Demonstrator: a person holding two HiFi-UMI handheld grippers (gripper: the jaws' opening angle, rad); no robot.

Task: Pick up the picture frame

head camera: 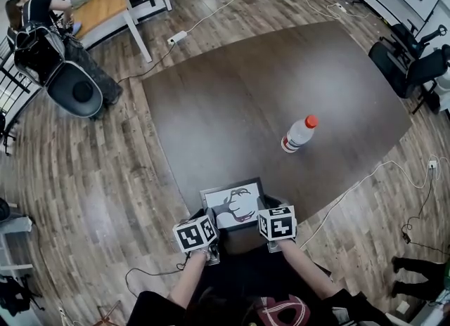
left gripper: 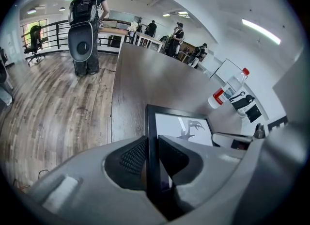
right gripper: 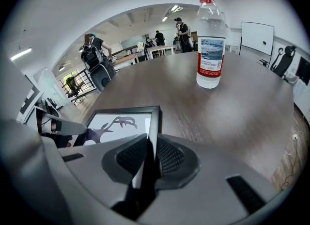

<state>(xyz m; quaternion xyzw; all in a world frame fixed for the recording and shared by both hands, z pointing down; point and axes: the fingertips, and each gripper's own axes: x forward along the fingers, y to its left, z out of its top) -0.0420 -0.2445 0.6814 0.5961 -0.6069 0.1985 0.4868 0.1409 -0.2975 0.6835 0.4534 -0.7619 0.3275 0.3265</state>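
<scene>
The left gripper (left gripper: 151,152) has its jaws closed on the left rim of the picture frame (head camera: 234,204), with the dark edge pinched between the ribbed pads. The right gripper (right gripper: 154,149) clamps the right rim the same way. The frame sits at the near edge of the table (head camera: 267,86), directly in front of the person. Its long side runs left to right and its glass faces up, showing a dark antlered figure on white. No view shows whether it has left the surface. The table is wide, dark brown and rounded. A clear bottle (head camera: 299,133) with a red cap stands on it, further off and to the right, well apart from the frame. Around the table are a grey wood-plank floor (head camera: 84,177), trailing white cables (head camera: 211,12) and black office chairs (head camera: 411,57) at the far right. The head view shows a person with a backpack (head camera: 42,40) at the far left. Only the right gripper view shows the bottle's red and blue label and a whiteboard (right gripper: 256,37) beyond it.
</scene>
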